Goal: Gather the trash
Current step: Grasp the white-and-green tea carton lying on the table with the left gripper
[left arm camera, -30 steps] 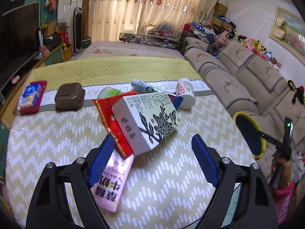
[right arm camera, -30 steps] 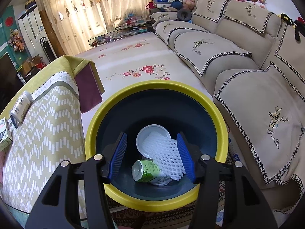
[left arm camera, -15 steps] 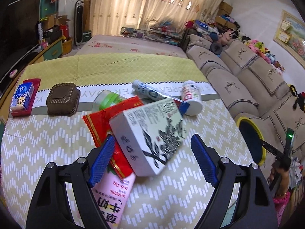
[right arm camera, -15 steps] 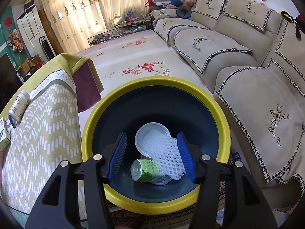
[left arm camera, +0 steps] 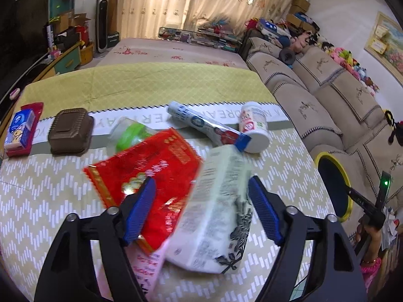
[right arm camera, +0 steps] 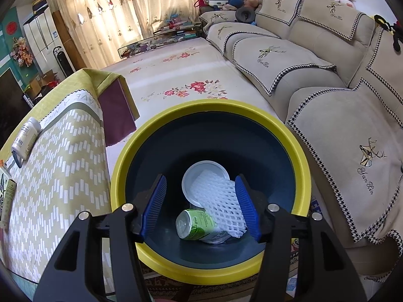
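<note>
A white box with a black flower print (left arm camera: 214,214) lies on a red snack packet (left arm camera: 156,166) and a pink carton (left arm camera: 146,266) on the table. My left gripper (left arm camera: 201,178) straddles the box and part of the red packet. Its jaws are closing, and I see no pad pressing. The box is blurred. My right gripper (right arm camera: 200,177) hangs open over the yellow-rimmed dark bin (right arm camera: 121,171) with nothing between its fingers. Down in the bin lie a green can (right arm camera: 194,224), a white foam net (right arm camera: 219,201) and a white lid (right arm camera: 194,176).
Further back on the table lie a toothpaste tube (left arm camera: 206,123), a white bottle (left arm camera: 254,128), a clear cup with a green lid (left arm camera: 131,136), a brown container (left arm camera: 69,130) and a blue packet (left arm camera: 20,125). The bin (left arm camera: 345,188) stands off the table's right end, by the sofa (right arm camera: 340,138).
My left gripper has come forward over the box and its jaws have narrowed. The box has turned lengthwise between the fingers. The right gripper holds still over the bin.
</note>
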Tool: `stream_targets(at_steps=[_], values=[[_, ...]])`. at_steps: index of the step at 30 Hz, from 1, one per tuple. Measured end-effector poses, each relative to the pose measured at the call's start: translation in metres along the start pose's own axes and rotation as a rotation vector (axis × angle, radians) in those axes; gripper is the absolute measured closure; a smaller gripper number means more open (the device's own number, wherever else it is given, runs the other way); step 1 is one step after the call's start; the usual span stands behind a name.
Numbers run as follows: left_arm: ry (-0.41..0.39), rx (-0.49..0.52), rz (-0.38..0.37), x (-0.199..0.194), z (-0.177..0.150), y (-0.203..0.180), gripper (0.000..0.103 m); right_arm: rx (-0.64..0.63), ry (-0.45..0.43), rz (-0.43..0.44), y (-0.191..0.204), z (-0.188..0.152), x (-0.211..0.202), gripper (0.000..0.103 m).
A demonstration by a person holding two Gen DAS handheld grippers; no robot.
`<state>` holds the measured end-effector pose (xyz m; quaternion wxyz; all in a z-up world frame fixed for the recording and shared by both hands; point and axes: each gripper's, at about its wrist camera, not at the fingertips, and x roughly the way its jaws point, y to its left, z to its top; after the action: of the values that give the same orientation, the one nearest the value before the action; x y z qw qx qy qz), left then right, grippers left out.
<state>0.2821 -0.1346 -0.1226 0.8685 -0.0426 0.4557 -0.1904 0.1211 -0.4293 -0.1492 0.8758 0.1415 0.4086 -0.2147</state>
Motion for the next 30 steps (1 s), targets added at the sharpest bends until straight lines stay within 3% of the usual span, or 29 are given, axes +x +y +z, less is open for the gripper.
stream_targets(at_steps=[8, 14, 22, 26, 30], values=[[0.052, 0.099, 0.003, 0.014, -0.014, -0.03, 0.036, 0.009, 0.002, 0.002, -0.003, -0.001, 0.001, 0.048], [0.039, 0.168, -0.009, 0.008, -0.018, -0.054, 0.037, 0.02, -0.003, 0.009, -0.006, -0.001, 0.0, 0.047], [0.022, 0.317, -0.075, -0.009, -0.031, -0.104, 0.037, 0.028, -0.008, 0.017, -0.008, -0.003, -0.002, 0.046], [0.021, 0.34, -0.147, -0.024, -0.035, -0.117, 0.037, 0.038, -0.008, 0.019, -0.012, -0.004, -0.002, 0.046], [-0.011, 0.374, -0.065, -0.029, -0.037, -0.125, 0.037, 0.049, -0.008, 0.025, -0.015, -0.005, -0.001, 0.046]])
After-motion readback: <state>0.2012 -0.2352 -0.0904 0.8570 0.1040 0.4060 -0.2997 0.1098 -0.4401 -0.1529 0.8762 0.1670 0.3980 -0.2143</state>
